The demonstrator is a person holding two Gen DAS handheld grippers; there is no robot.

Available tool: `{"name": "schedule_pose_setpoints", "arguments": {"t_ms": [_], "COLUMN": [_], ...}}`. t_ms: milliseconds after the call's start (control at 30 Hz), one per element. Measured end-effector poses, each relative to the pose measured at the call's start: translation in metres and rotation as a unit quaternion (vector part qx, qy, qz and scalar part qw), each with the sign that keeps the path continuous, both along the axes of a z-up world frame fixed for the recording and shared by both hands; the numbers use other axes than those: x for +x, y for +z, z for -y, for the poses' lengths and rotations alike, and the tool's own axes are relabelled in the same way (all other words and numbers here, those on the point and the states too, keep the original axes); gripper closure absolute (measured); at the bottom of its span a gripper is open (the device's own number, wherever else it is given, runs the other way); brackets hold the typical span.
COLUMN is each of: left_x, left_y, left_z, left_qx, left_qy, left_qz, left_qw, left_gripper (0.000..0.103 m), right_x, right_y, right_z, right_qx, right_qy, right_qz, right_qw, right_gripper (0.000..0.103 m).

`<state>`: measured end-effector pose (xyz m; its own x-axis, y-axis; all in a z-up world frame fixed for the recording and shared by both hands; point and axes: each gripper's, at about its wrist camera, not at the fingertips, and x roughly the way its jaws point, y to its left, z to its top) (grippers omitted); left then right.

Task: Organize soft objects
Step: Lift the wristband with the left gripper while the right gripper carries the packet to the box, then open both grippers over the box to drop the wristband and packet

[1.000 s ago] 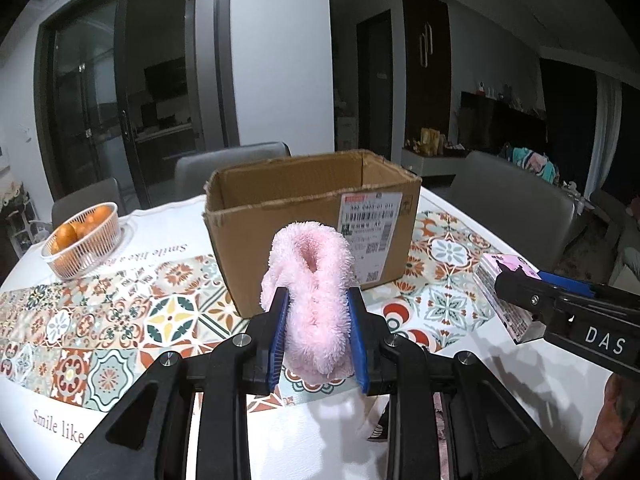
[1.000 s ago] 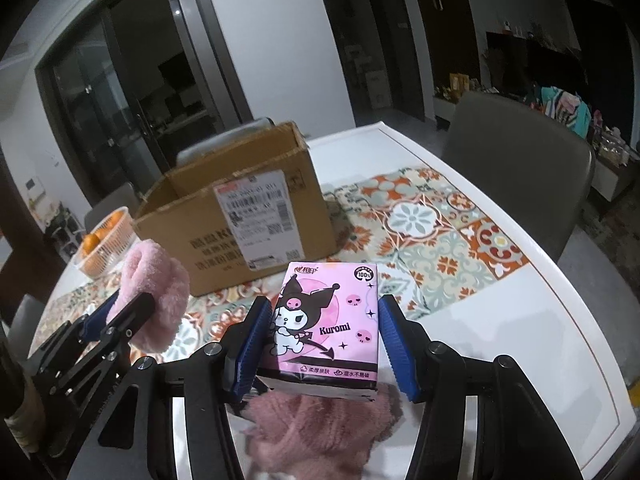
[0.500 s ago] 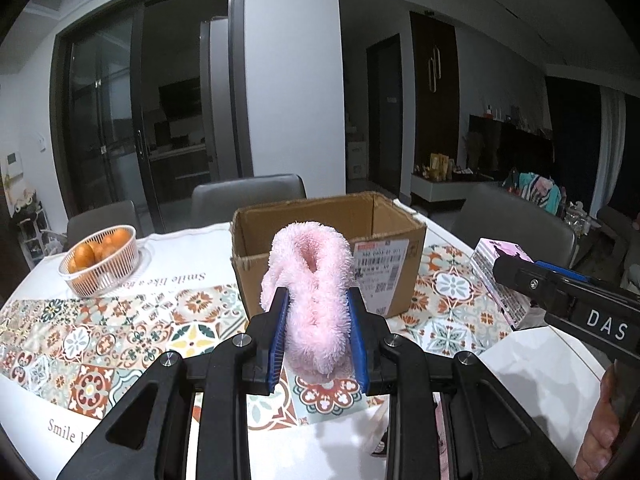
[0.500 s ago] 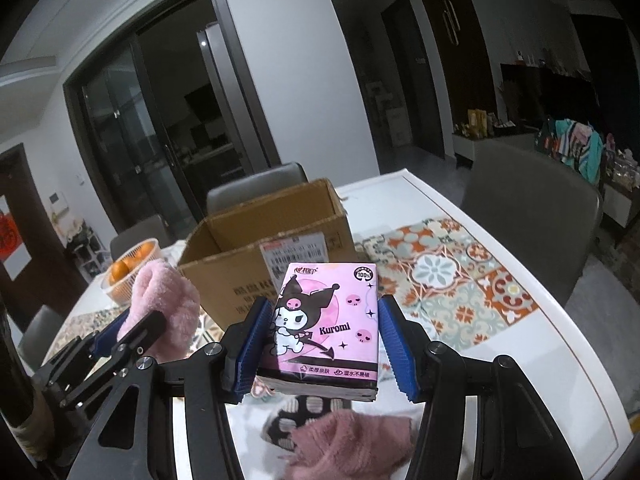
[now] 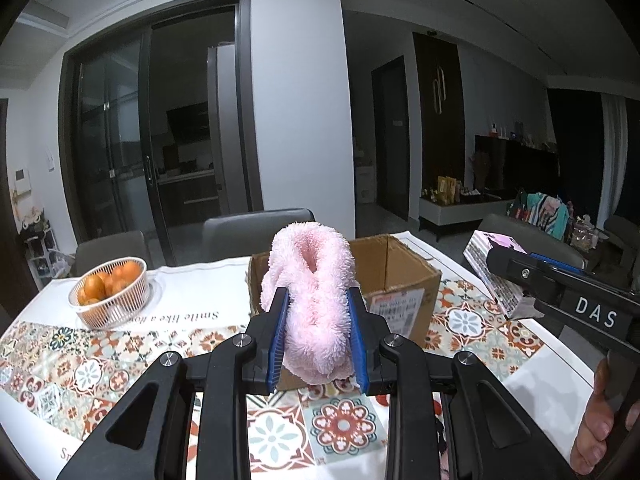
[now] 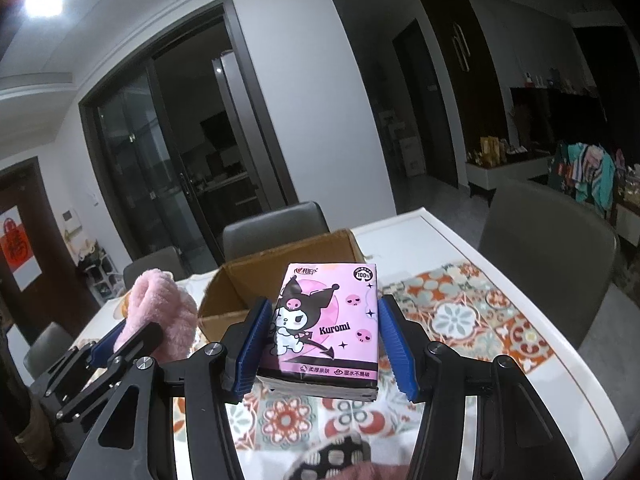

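Note:
My left gripper is shut on a fluffy pink slipper, held upright above the table in front of the open cardboard box. The slipper also shows in the right wrist view. My right gripper is shut on a pink Kuromi tissue pack, raised before the box. The pack also shows in the left wrist view, to the right of the box.
A white basket of oranges stands at the table's left. Grey chairs stand behind the table, one on the right. A dark pink soft item with a spotted sole lies on the patterned table below my right gripper.
Both grippers have risen with their objects. The box now sits lower in both views and its inside shows.

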<state>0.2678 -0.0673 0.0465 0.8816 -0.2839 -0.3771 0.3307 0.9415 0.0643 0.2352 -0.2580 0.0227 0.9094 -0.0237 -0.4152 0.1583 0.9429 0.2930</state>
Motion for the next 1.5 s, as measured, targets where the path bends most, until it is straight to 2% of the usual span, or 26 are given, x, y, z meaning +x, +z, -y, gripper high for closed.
{"name": "schedule_pose_setpoints", "arguments": {"t_ms": [433,800,1167,1500], "left_x": [0.031,0.070,0.105,0.133], "left_y": [0.010,0.001,-0.019,-0.038], "left_z": [-0.002,0.002,0.012,0.029], "left_qx": [0.002,0.005,0.015,0.026], "left_qy": [0.008,0.015,0.017,0.009], "left_qz": [0.025,0.021,0.003,-0.034], "left_qw": [0.9997,0.9997,0.9997,0.9990], "left_gripper": [0.075,0.075,0.075,0.075], "right_x": [0.033,0.073,0.112,0.152], "right_y": [0.014,0.013,0.003,-0.016], "right_z": [-0.006,-0.006,-0.002,0.008], "right_qx": [-0.026,-0.029,-0.040,-0.037], "right_qy": [0.008,0.020,0.031,0.048], "right_qz": [0.031,0.037,0.022,-0.025], "right_qw": [0.999,0.999,0.998,0.998], "right_gripper": [0.047,0.047,0.047,0.047]}}
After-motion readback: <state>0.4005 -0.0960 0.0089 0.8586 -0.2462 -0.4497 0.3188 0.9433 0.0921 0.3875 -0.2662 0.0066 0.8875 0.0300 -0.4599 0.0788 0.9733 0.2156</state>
